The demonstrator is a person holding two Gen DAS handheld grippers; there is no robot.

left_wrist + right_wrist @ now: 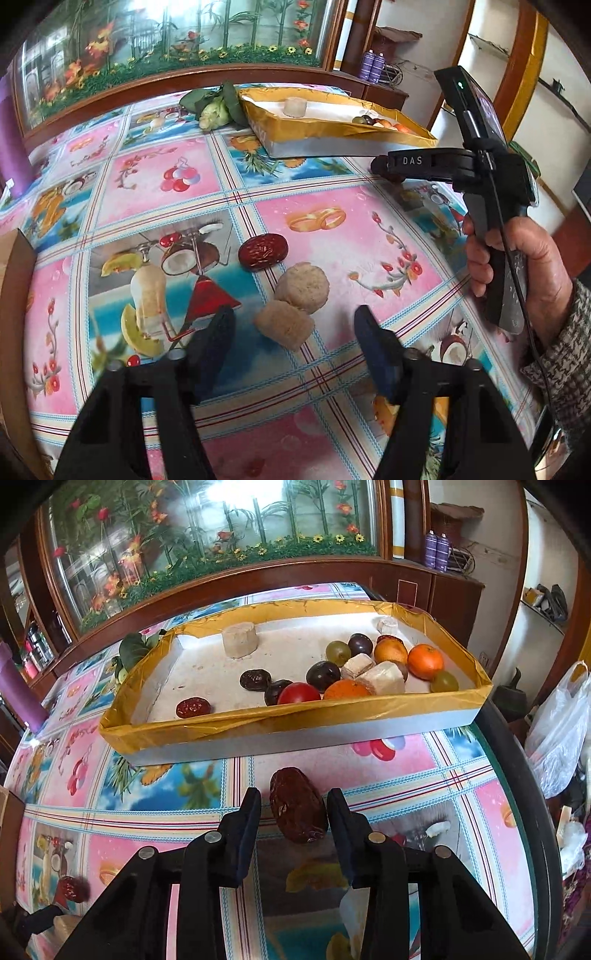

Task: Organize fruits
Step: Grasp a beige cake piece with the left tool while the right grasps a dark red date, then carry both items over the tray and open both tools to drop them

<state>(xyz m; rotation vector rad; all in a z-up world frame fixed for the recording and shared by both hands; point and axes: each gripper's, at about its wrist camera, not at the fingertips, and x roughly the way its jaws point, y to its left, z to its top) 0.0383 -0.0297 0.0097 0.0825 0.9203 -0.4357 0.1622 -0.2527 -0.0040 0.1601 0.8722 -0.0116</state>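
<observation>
A: Your right claw [293, 805] straddles a wrinkled dark-brown date [297, 805] lying on the bench [424, 771]. The right pad looks to touch its skin; a thin gap shows at the left pad, so I can't say it is clamped.

B: And my left?

A: Your left claw [293, 321] stands apart over two pale, crumbly cylinders [291, 302]. They touch each other, one lying on its side; neither pad touches them. At eleven o'clock from them lies a glossy, shrivelled red jujube [263, 252].

B: What's the surface?

A: Shiny plastic cloth, checked, printed with fruit and rings.

B: Where is the fruit going?

A: At twelve o'clock from your right claw sits a shallow rectangular tray [207, 725], gold-foil rim, white walls, matte pale floor. Inside: two smooth oranges [425, 661], a red tomato [298, 693], green grapes [338, 652], dark plums [323, 675], two more dried dates [193, 707], pale blocks [380, 681] and one cylinder [239, 640].

B: My other hand?

A: From the left camera, at three o'clock, your right hand [517, 273] wraps the black grip, knitted sleeve [561, 362] at the wrist.
</observation>
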